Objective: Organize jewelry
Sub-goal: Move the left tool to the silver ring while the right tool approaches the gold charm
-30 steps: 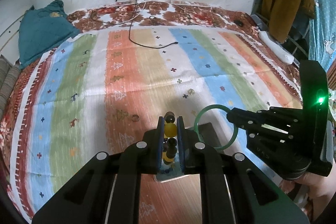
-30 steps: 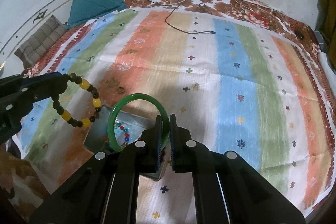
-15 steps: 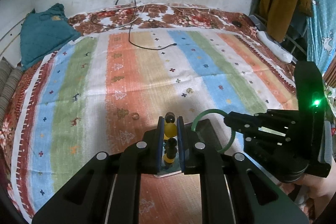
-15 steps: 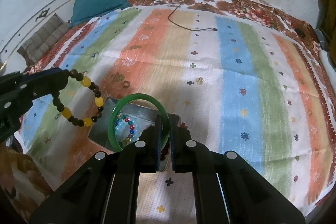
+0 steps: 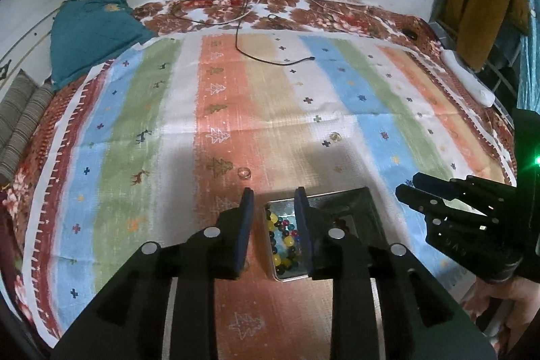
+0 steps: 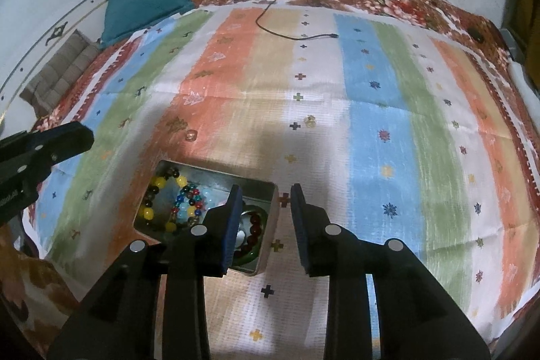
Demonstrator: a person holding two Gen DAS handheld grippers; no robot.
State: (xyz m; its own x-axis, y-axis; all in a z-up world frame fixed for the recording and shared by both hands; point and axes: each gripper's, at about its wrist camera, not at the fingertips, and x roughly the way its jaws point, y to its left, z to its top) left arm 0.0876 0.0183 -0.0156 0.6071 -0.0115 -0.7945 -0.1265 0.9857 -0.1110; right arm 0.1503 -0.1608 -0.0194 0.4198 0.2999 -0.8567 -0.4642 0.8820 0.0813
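Bracelets [image 6: 162, 201] lie in metal tin [image 6: 270, 191]; left gripper [image 5: 273, 208] and right gripper [image 6: 265, 203] opening, empty; lift straight up, clear of rim.

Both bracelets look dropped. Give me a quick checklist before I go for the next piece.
1. Left gripper free: ok, jaws opening, nothing between them.
2. Right gripper free: ok, jaws opening, nothing between them.
3. Yellow-and-dark bead bracelet inside the metal tin: ok.
4. Green bangle inside the tin: ok, mostly hidden behind the right gripper's finger.
5. Loose pieces left on the striped cloth: not ok, a small ring and a second small piece lie beyond the tin.
6. What that second piece is: cannot tell, too small.
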